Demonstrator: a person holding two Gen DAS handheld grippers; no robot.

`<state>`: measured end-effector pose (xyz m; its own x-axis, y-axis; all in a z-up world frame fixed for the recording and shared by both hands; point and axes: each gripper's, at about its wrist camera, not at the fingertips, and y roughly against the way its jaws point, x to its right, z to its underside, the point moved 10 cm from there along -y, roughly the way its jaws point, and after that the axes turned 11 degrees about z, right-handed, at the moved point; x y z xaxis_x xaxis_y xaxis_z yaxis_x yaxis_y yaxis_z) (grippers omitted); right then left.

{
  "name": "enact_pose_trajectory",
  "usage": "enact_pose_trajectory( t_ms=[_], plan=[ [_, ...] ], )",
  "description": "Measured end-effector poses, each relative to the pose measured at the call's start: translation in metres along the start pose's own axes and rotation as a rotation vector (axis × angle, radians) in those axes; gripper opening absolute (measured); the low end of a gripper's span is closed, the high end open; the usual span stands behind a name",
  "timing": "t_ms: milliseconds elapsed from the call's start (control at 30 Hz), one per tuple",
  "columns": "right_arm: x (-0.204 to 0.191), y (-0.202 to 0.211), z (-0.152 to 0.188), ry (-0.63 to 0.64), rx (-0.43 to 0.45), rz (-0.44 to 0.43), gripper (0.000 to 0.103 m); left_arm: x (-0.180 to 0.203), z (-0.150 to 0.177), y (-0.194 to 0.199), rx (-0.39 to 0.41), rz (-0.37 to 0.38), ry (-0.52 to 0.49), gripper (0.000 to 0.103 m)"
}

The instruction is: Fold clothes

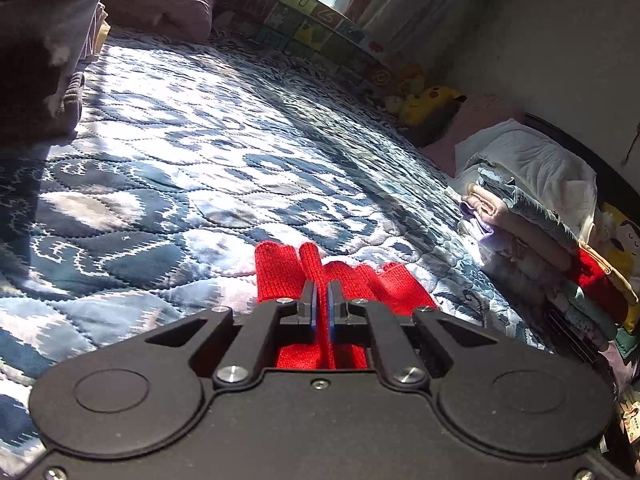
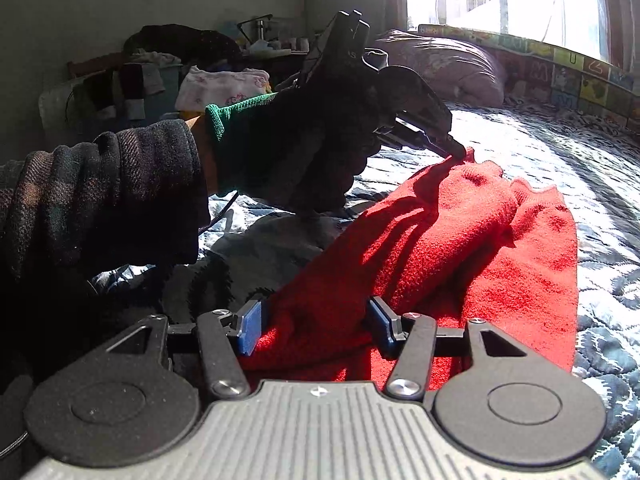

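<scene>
With the left claw (image 1: pixel 322 296) pinched tight on a ridge of the red knit garment (image 2: pixel 460 240) lying rumpled on the bed (image 1: pixel 180 152), the wide-open right claw (image 2: pixel 314 326) should close on the near hem before both lift evenly.

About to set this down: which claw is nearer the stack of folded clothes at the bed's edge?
Left. The left claw, shut on the red knit garment, has the stack of folded clothes close on its right. The right claw view does not show the stack at all.
</scene>
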<state>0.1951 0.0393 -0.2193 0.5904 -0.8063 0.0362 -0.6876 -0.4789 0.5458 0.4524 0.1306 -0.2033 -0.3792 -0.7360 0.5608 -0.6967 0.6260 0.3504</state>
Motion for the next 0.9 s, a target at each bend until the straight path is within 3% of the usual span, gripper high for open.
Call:
enact_pose_trajectory(
  t_ms=[200,333,500,533,633,700,767,800,900],
  plan=[
    [0.003,0.0,-0.001,-0.018,-0.003,0.0,0.057,-0.002,-0.004,0.002,0.032,-0.03,-0.01,0.003],
    [0.005,-0.001,-0.001,-0.036,-0.014,-0.008,0.058,-0.006,0.008,-0.01,-0.06,-0.108,-0.065,0.003],
    [0.009,0.005,-0.005,-0.062,0.023,0.007,0.059,0.001,-0.003,0.006,-0.043,-0.131,-0.13,0.005],
    [0.009,0.007,-0.007,-0.065,0.04,0.011,0.059,0.004,-0.005,0.01,-0.041,-0.12,-0.151,0.005],
    [0.012,0.011,-0.012,-0.08,0.081,0.017,0.059,0.041,0.005,0.016,-0.094,0.088,-0.248,0.005],
    [0.015,0.011,-0.013,-0.097,0.091,0.018,0.059,0.067,0.022,0.015,-0.164,0.221,-0.324,0.005],
    [0.017,0.007,-0.01,-0.114,0.079,0.017,0.059,0.084,0.043,0.01,-0.24,0.284,-0.4,0.005],
    [0.017,0.004,-0.009,-0.119,0.066,0.013,0.059,0.09,0.053,0.007,-0.277,0.305,-0.436,0.006],
    [0.013,-0.003,-0.002,-0.096,0.028,0.017,0.06,0.08,0.071,-0.018,-0.356,0.172,-0.498,0.006]
  ],
)
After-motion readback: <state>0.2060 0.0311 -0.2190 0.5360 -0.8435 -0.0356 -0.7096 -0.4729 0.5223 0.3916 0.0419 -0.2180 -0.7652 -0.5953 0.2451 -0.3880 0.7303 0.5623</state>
